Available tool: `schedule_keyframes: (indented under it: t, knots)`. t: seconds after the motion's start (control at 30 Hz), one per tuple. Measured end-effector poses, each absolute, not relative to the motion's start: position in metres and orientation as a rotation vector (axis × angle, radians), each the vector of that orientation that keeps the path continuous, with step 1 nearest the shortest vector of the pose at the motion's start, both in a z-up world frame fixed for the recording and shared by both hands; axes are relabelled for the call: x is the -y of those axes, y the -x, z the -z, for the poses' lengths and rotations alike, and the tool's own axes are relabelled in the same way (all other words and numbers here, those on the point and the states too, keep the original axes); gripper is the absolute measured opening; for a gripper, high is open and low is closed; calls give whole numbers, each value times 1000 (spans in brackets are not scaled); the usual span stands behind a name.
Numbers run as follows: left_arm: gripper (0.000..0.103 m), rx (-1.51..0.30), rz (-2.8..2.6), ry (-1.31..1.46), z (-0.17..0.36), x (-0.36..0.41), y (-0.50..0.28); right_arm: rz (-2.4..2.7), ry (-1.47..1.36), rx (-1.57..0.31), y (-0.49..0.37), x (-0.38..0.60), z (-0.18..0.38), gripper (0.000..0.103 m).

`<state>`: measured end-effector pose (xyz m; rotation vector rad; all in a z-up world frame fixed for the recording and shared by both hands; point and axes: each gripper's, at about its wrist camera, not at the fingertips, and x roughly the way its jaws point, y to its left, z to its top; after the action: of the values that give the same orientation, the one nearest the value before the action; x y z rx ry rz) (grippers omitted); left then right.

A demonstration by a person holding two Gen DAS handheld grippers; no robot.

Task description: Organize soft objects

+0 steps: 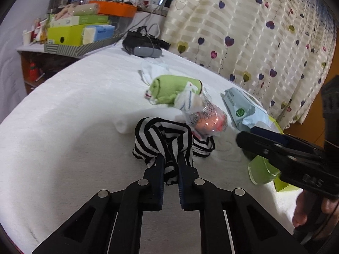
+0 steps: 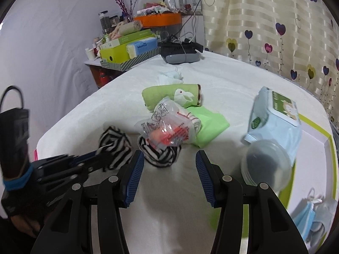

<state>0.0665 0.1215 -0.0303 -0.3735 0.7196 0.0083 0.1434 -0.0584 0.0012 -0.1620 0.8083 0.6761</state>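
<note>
My left gripper (image 1: 170, 158) is shut on a black-and-white striped cloth (image 1: 161, 139), lifting one end off the white bed; it also shows in the right wrist view (image 2: 115, 146). The cloth's other end (image 2: 160, 155) lies under a clear plastic bag with orange contents (image 2: 167, 132). A rolled green towel with a rabbit patch (image 2: 171, 96) lies behind, beside a flat green cloth (image 2: 208, 124). My right gripper (image 2: 168, 167) is open and empty, just in front of the striped cloth's lying end.
A pale blue wipes pack (image 2: 275, 118) and a clear lidded cup (image 2: 266, 165) stand at the right on a green-edged tray (image 2: 313, 127). Blue face masks (image 2: 307, 218) lie at the lower right. A grey headset (image 2: 182, 56) and a white crumpled cloth (image 2: 171, 76) lie farther back. A cluttered shelf (image 2: 127, 48) is behind.
</note>
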Motion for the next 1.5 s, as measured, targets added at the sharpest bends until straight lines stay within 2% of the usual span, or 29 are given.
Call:
schedule_keyframes:
  t: [0.5,0.53,0.57,0.6,0.8,1.5]
  knots:
    - [11,-702,-21,408,32,-144,-63,-622,169,-864,-179,23,12,52]
    - [11,-702,-21,409,32,-144,-63,-620,175,-866,-180,22,13,49]
    - [11,-702,-21,409,32,-145,-63,-615,184,-864,-179,22,13,40]
    - [11,-702,-20,410,32,-145,-63,-617,188,-866,-179,22,13,37]
    - [11,-696,-16,405,30,-143,-61,-637,190,-857,-174,23,12,26]
    - [11,-617,35,334,-12,-95,-37,-656,73,-725,-117,91,-37,25]
